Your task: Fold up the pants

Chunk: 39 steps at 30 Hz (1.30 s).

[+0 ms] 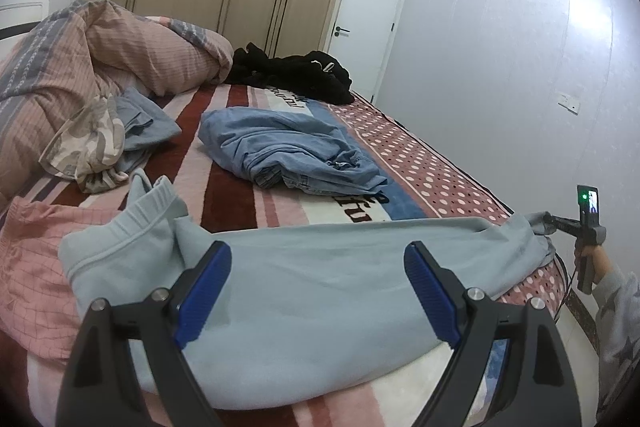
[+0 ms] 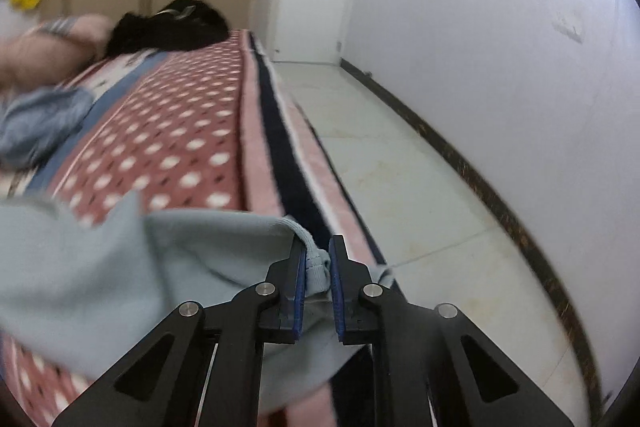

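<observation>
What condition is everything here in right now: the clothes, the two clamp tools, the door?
Light blue pants: spread flat along bed edge, unfolded.
Left gripper: open, above pants.
Right gripper: shut on pants cuff.
Denim garment: crumpled.
Black clothes: heaped.
Door: closed.

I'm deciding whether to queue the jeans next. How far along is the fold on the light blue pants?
Barely begun. The light blue pants lie stretched flat across the bed, no fold yet. In hand: the right gripper has clamped the leg cuff at the bed's edge; the left gripper hangs open over the middle. Every fold remains.
</observation>
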Each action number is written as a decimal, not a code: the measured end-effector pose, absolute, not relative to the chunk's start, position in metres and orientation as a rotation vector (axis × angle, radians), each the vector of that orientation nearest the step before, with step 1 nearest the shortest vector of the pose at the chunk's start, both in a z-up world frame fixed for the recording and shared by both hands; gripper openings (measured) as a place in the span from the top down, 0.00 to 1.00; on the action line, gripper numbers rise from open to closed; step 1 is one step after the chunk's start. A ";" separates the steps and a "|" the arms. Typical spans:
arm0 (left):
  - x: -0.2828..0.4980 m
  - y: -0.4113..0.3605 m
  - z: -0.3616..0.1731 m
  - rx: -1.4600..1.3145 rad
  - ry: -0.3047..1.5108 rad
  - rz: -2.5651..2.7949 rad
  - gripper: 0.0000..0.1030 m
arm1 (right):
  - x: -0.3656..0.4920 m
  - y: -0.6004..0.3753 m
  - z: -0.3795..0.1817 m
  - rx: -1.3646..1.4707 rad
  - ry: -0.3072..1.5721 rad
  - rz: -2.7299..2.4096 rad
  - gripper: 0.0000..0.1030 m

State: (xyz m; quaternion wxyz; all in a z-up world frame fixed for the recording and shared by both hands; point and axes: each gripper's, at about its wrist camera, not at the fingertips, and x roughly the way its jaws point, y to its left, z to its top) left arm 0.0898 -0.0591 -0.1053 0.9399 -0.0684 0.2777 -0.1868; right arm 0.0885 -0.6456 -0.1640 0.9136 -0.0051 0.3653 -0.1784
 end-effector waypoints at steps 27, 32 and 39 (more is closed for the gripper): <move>0.076 -0.051 -0.096 -0.166 0.551 -0.428 0.17 | 0.029 -0.701 -0.194 0.533 0.815 -0.338 0.53; 0.075 -0.052 -0.095 -0.161 0.551 -0.422 0.16 | 0.030 -0.703 -0.212 0.534 0.780 -0.339 0.54; 0.080 -0.054 -0.098 -0.153 0.558 -0.401 0.16 | 0.053 -0.709 -0.216 0.548 0.707 -0.382 0.93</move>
